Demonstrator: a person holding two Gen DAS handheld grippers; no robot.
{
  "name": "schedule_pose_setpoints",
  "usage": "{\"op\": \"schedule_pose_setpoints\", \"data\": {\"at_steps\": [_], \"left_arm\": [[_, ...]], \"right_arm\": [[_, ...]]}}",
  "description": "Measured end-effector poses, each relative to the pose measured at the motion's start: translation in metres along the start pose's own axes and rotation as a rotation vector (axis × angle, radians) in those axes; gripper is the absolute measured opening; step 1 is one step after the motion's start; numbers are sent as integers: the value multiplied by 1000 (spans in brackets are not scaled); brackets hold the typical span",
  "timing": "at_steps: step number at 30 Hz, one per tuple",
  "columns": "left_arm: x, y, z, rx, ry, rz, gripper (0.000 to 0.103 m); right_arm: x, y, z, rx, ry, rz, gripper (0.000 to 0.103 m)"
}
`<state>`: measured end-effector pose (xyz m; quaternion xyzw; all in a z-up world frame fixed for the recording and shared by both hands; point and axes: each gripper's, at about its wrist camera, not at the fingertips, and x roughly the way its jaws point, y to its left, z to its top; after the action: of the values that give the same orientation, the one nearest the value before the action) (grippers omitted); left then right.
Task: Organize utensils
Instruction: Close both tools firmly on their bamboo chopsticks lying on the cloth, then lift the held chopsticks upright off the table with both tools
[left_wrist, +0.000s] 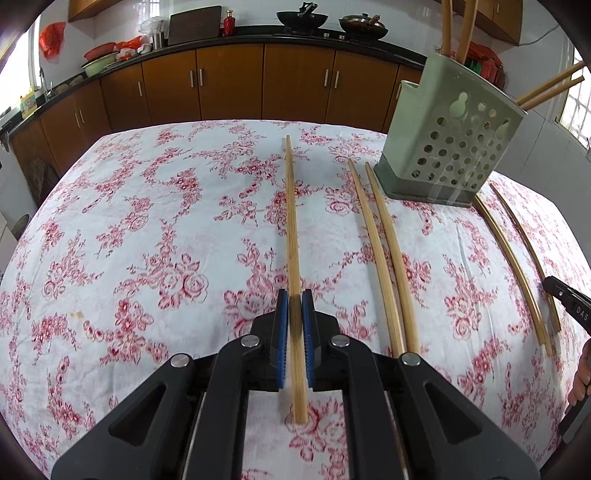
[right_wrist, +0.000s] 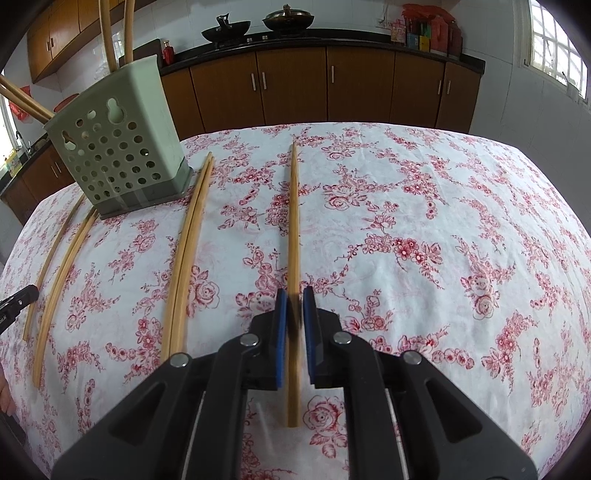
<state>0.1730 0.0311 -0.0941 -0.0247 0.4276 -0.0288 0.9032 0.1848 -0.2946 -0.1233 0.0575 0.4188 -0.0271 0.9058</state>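
A green perforated utensil holder (left_wrist: 448, 147) stands on the floral tablecloth and holds several wooden chopsticks; it also shows in the right wrist view (right_wrist: 122, 147). My left gripper (left_wrist: 295, 306) straddles a single wooden chopstick (left_wrist: 291, 221) lying flat, with the pads close on each side of it. My right gripper (right_wrist: 295, 306) straddles another chopstick (right_wrist: 293, 221) the same way. A pair of chopsticks (left_wrist: 384, 258) lies between the two grippers, seen also in the right wrist view (right_wrist: 184, 258).
The table (left_wrist: 147, 221) has a white cloth with red flowers. Two more chopsticks (left_wrist: 517, 266) lie right of the holder in the left wrist view. The other gripper's tip (left_wrist: 565, 299) shows at the edge. Brown cabinets (right_wrist: 332, 85) stand behind.
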Motion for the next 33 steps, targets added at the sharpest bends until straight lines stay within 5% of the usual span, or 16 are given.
{"op": "schedule_pose_setpoints", "data": {"at_steps": [19,33], "left_arm": [[-10,2,-6,11,11,18,7],[-67,23,27,-42,-147,-29,7]], "right_arm": [[-22,-9,-7,7,-39,32,8],[-76,-19,22,10,-182,46,8]]}}
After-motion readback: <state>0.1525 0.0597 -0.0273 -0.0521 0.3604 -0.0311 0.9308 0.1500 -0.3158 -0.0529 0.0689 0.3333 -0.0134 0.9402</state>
